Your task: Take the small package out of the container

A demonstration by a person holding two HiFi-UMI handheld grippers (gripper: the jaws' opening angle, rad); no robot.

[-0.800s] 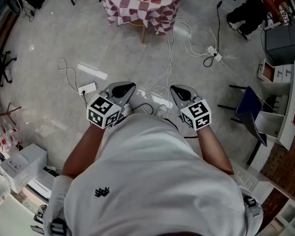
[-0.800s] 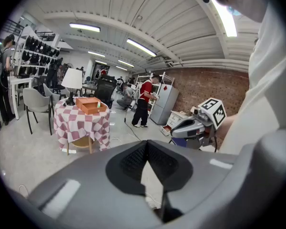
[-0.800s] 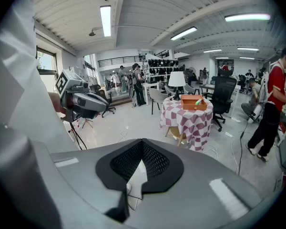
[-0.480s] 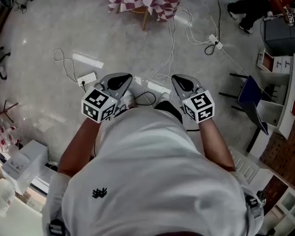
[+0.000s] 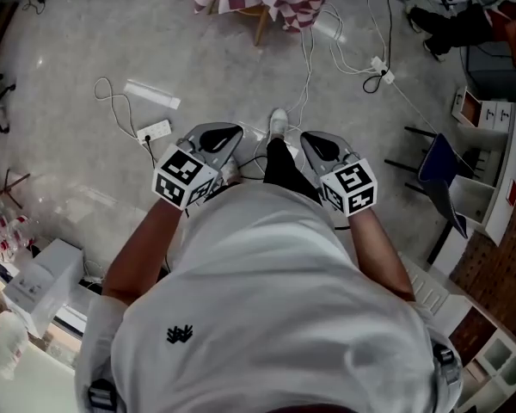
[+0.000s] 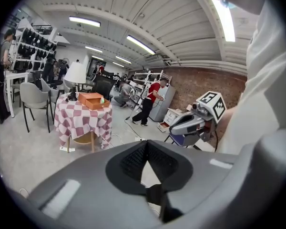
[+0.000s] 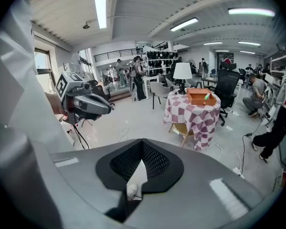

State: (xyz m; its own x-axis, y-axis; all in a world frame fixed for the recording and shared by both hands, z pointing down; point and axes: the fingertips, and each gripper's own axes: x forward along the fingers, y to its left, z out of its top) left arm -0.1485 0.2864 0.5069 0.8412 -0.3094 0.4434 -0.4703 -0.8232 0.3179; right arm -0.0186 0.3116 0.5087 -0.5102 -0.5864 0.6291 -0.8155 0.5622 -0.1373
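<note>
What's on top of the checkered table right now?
An orange container with a green item poking out, and a white lamp beside it. The container's walls hide the rest of its inside.

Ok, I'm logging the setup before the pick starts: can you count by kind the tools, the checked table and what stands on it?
tools: 2, the left tool and the right tool
checked table: 1
orange container: 1
lamp: 1
total: 5
</note>
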